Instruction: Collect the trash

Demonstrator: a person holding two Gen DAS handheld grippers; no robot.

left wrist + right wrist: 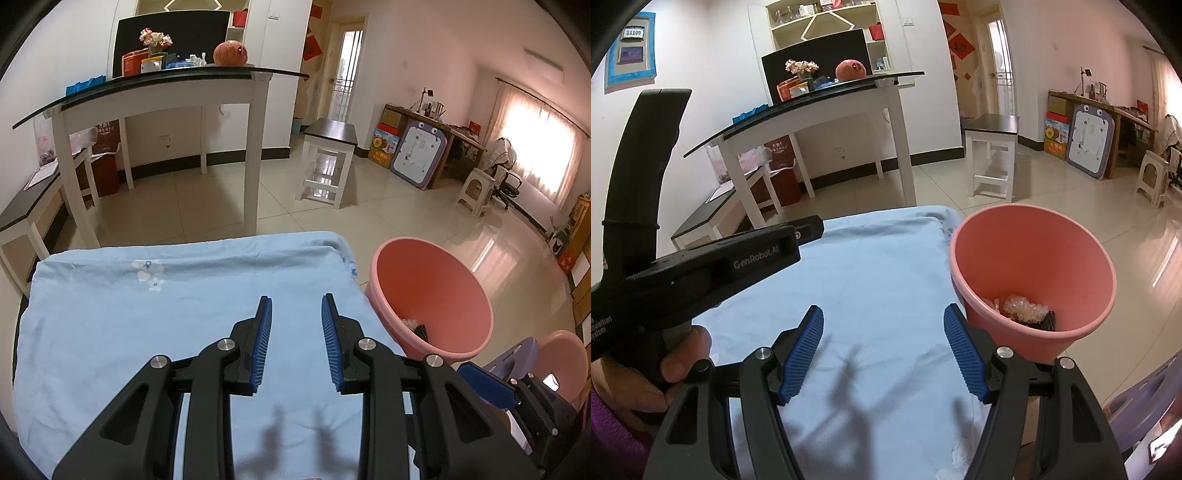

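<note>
A pink bucket stands off the right edge of a table covered in light blue cloth. At its bottom lie crumpled clear plastic and a dark piece of trash. The left wrist view shows the same bucket with the trash low inside. My left gripper hovers over the cloth, open, with nothing between its blue pads. My right gripper is open wider, also empty, its right finger beside the bucket's wall. The left gripper's body fills the left of the right wrist view.
A white glass-topped table with clutter stands beyond, a white stool to its right and a low bench at the left. A purple stool and another pink basin sit at the lower right. A hand grips the left handle.
</note>
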